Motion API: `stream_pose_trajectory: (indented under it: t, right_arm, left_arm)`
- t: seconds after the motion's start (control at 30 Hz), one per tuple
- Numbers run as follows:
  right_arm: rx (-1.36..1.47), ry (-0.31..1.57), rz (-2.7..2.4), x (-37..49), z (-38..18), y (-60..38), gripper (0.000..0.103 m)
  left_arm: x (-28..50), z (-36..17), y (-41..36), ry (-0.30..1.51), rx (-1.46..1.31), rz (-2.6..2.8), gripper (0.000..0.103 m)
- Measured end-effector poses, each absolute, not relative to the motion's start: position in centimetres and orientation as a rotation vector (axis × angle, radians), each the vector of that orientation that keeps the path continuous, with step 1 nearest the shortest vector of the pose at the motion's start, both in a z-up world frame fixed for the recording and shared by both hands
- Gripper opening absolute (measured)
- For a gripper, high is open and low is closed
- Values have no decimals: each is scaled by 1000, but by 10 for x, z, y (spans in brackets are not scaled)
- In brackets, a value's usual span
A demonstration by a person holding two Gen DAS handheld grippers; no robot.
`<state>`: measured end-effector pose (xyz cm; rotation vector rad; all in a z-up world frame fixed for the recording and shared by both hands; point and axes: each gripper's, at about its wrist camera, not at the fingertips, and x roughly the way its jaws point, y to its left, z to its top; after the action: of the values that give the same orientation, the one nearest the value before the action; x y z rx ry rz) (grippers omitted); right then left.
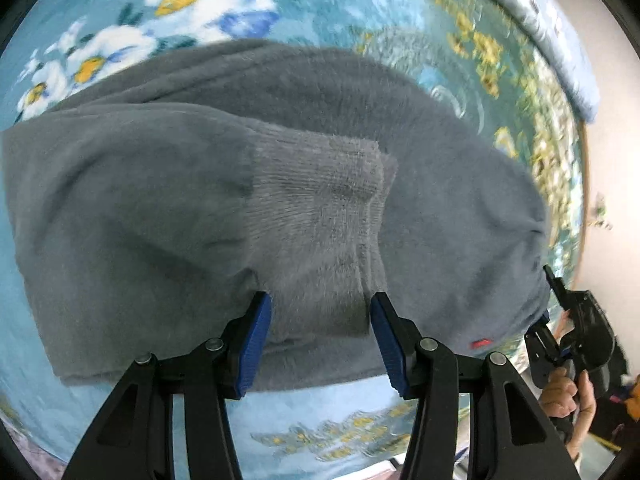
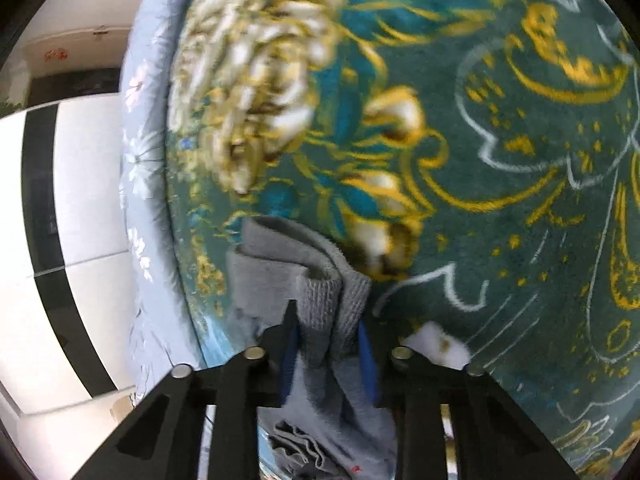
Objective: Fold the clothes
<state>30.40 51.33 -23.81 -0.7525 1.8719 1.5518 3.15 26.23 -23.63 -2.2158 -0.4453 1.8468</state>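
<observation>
A grey fuzzy sweater lies spread on a blue floral blanket. One sleeve is folded across its body, with the ribbed cuff pointing toward me. My left gripper is open, its blue pads on either side of the cuff just above the fabric. My right gripper shows at the sweater's right edge, held by a hand. In the right wrist view my right gripper is shut on a bunched ribbed fold of the sweater. A small red tag sits near the hem.
The blanket turns dark teal with gold flowers to the right. A pale blue quilt lies along the bed's edge. White floor tiles with a black stripe lie beyond. A white wall stands at the right.
</observation>
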Motion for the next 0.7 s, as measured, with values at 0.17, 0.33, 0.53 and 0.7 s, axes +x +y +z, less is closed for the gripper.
stream_pose_trajectory:
  t: [0.17, 0.33, 0.53, 0.7]
  right_arm:
    - [-840, 1735, 1853, 257, -174, 499, 21]
    - [-969, 1550, 2236, 190, -104, 447, 21]
    - [-1202, 1318, 2647, 112, -51, 339, 21]
    - [-1546, 1129, 2772, 66, -71, 239, 21]
  left_arm:
    - [34, -212, 216, -549, -2169, 1947, 53]
    - [48, -202, 156, -743, -2170, 2060, 53]
    - [112, -193, 53, -1022, -2178, 2138, 53]
    - [144, -201, 11, -1177, -2185, 2158, 53]
